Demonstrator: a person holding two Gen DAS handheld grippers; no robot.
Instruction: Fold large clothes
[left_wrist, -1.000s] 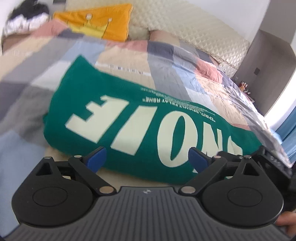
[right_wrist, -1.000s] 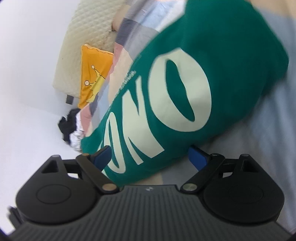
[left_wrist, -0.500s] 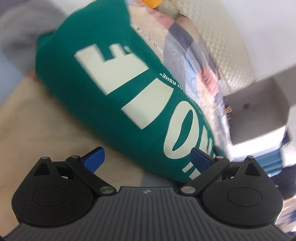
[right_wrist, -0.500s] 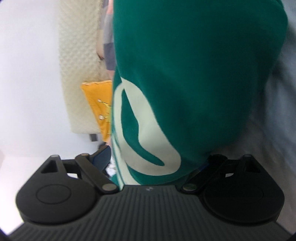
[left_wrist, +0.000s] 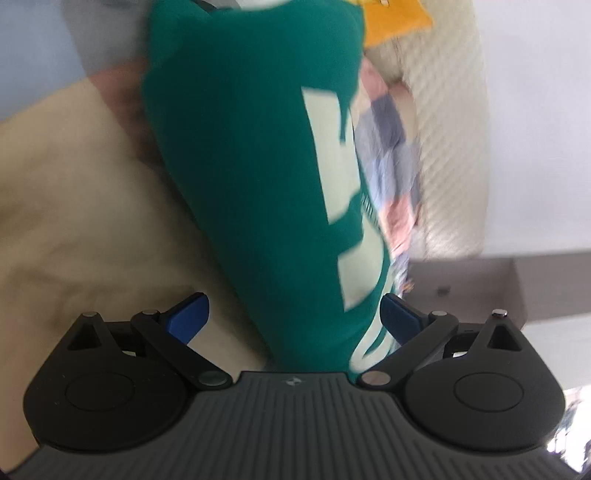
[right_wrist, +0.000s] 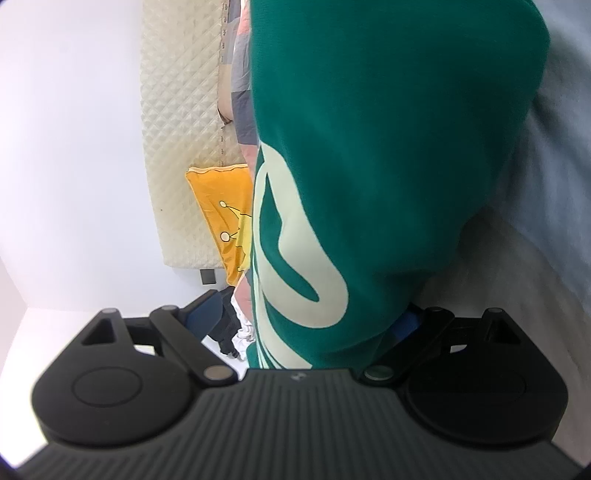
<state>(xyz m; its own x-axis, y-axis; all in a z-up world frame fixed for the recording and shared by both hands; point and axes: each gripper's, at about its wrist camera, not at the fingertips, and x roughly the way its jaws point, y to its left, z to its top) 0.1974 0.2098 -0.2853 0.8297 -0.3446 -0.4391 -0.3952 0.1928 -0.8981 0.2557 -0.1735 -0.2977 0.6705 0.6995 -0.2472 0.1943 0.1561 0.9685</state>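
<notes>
A folded green garment (left_wrist: 258, 166) with large cream letters lies on the patchwork bed cover (left_wrist: 66, 206). The left wrist view is rolled on its side, and the garment's end runs down between my left gripper's (left_wrist: 293, 317) wide-apart blue fingertips. My left gripper stands open, astride that end. In the right wrist view the same garment (right_wrist: 388, 147) fills the middle, and its end sits between the jaws of my right gripper (right_wrist: 306, 317), also open. The cloth covers most of the right fingertip (right_wrist: 408, 321). Motion blurs the left view.
A quilted cream headboard (right_wrist: 177, 147) stands against a white wall. An orange cushion (right_wrist: 221, 206) rests by it, and dark and white clothes (right_wrist: 232, 332) lie beyond. A grey cabinet (left_wrist: 480, 288) stands past the bed in the left view.
Both grippers have rolled roughly a quarter turn and moved in on the garment's two ends, which now lie between the jaws. Jaw widths look unchanged.
</notes>
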